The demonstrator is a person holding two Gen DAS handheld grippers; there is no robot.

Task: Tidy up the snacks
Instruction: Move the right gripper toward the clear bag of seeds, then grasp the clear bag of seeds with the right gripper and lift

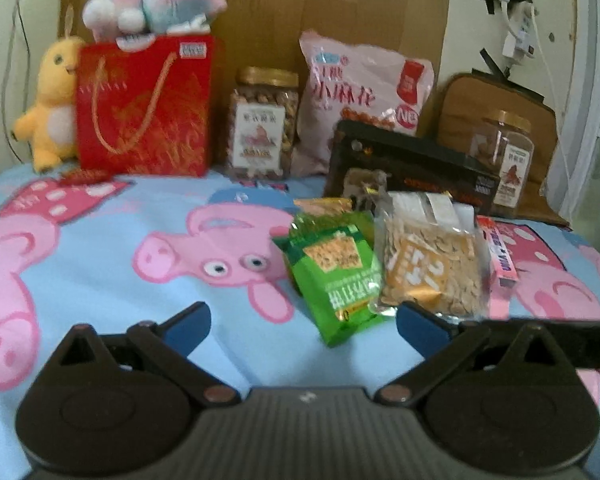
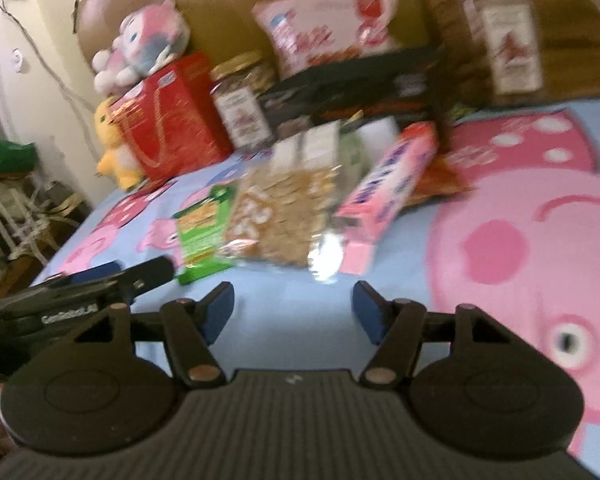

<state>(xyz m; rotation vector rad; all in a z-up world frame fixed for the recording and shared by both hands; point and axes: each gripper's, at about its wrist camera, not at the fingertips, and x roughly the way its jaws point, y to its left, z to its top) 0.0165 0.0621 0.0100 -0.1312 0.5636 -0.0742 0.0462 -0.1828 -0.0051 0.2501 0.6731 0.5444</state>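
On the pig-print sheet (image 1: 100, 272) lie a green snack packet (image 1: 336, 276), a clear bag of pale chips (image 1: 432, 256) and a pink box (image 1: 500, 260), side by side. My left gripper (image 1: 304, 324) is open, and the green packet's near end lies between its blue pads without touching them. My right gripper (image 2: 293, 306) is open and empty, just short of the clear bag (image 2: 284, 212), with the green packet (image 2: 204, 232) to its left and the pink box (image 2: 388, 184) to its right. The left gripper's finger (image 2: 140, 276) shows at the right wrist view's left edge.
Along the back stand a red gift bag (image 1: 144, 108) with a plush toy (image 1: 156, 0) on top, a yellow plush (image 1: 52, 108), a nut jar (image 1: 264, 124), a big pink bag (image 1: 360, 92), a black box (image 1: 412, 168) and a second jar (image 1: 504, 160). An orange packet (image 2: 436, 184) lies behind the pink box.
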